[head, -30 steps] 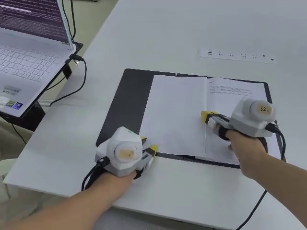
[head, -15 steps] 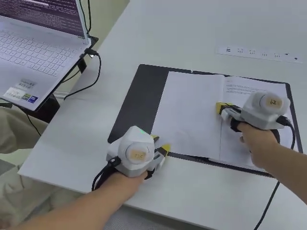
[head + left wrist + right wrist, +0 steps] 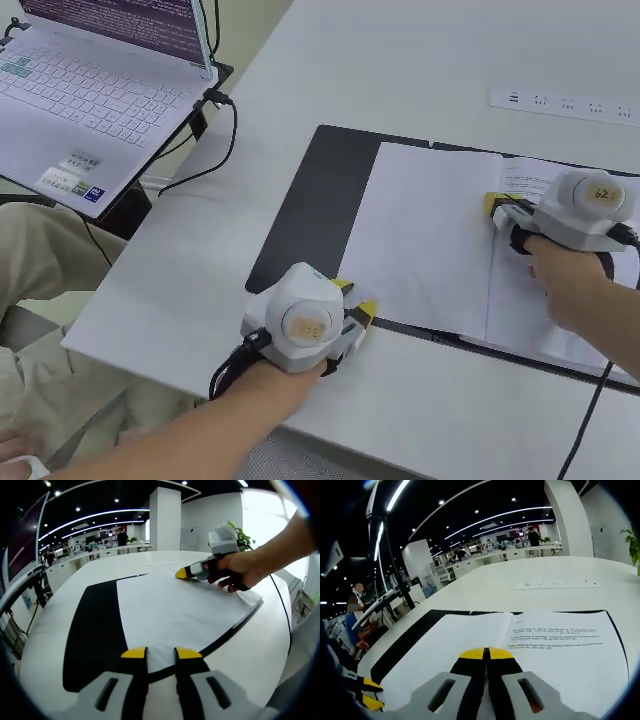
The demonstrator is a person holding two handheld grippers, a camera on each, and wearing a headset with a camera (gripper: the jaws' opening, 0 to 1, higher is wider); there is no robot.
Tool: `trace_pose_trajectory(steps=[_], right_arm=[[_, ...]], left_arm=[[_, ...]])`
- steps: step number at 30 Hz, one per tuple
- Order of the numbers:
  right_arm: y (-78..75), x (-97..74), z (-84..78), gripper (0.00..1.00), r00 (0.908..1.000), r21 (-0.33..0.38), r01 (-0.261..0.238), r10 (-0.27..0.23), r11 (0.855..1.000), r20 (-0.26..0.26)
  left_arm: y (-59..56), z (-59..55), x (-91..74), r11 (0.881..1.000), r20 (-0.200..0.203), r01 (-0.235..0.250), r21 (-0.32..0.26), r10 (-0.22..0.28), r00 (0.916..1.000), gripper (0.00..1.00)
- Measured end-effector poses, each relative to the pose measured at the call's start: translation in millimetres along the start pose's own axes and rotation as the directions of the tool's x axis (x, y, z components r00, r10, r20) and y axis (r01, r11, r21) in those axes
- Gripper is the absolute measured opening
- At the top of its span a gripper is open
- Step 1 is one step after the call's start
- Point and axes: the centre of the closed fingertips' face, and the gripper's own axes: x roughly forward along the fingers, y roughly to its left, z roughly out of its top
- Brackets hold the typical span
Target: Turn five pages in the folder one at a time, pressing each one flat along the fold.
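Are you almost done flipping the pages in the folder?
Done: at least one blank page lies turned flat on the left of the open folder. In hand: the shut right gripper rests its tips at the fold, while the open left gripper sits by that page's lower corner. Left: the printed page is not yet turned; how many of the five are finished, the pictures can't say.

The left hand-held gripper (image 3: 355,298) had a rounded white plastic shell (image 3: 283,300) with a round orange sticker (image 3: 306,327) on its back. Ahead of that shell ran black jaws tipped yellow, and behind it trailed a black cable (image 3: 228,372). The right hand-held gripper (image 3: 497,206) matched, its sticker bearing dark, unreadable digits.
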Motion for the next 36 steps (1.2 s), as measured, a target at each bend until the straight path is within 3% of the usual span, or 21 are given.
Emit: trace_pose_trajectory(steps=[4,16,26,36], right_arm=[[-4.5,11.6,4.4,0.00,1.0000,-0.015,0.003,-0.003,1.000,-0.002],[-37.4,65.7,16.1,0.00,0.9991,-0.020,0.042,-0.042,0.999,0.009],[-46.1,78.8,23.2,0.00,0.9975,-0.025,0.070,-0.069,0.997,0.011],[-37.9,63.9,16.4,0.00,0.9982,-0.010,0.060,-0.060,0.998,-0.001]], left_arm=[[0.1,-0.1,0.2,1.000,0.003,0.000,0.002,0.000,1.0000,0.19],[0.2,0.3,1.7,1.000,0.008,0.000,0.004,0.000,1.0000,0.19],[0.8,0.3,1.7,1.000,0.012,0.000,-0.004,0.000,0.9999,0.19],[1.4,0.1,1.7,1.000,0.014,-0.002,-0.014,0.002,0.9999,0.19]])
